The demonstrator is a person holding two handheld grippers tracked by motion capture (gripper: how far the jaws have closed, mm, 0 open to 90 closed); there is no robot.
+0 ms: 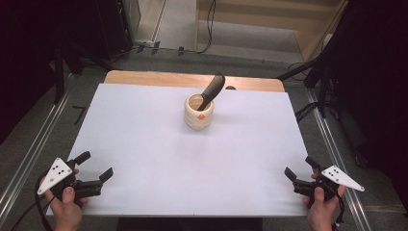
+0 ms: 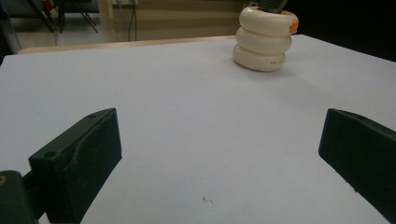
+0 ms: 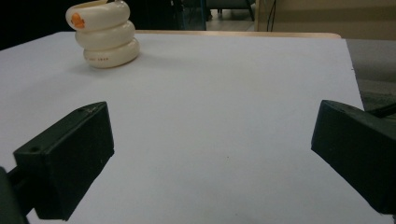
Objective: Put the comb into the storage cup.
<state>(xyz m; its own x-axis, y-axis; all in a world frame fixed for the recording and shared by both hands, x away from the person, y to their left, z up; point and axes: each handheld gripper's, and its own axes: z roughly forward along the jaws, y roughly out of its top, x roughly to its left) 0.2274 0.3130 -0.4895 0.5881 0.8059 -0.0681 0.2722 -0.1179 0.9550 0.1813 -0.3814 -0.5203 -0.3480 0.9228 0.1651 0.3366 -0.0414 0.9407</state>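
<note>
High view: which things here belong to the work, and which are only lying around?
Part of the work:
- cream ringed holder
- dark comb-like tool leaning in it
- left hand-held gripper, open
- right hand-held gripper, open

Just around:
- white table sheet
- floor cables

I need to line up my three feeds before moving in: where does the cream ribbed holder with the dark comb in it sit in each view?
High view: the holder stands upright at centre, toward the far edge, comb leaning right.
Left gripper view: top, right of centre, beyond the open jaws.
Right gripper view: top left.
Shared landmark: the orange mark near its rim, on the rim's right in the left gripper view and on its left in the right gripper view.
</note>
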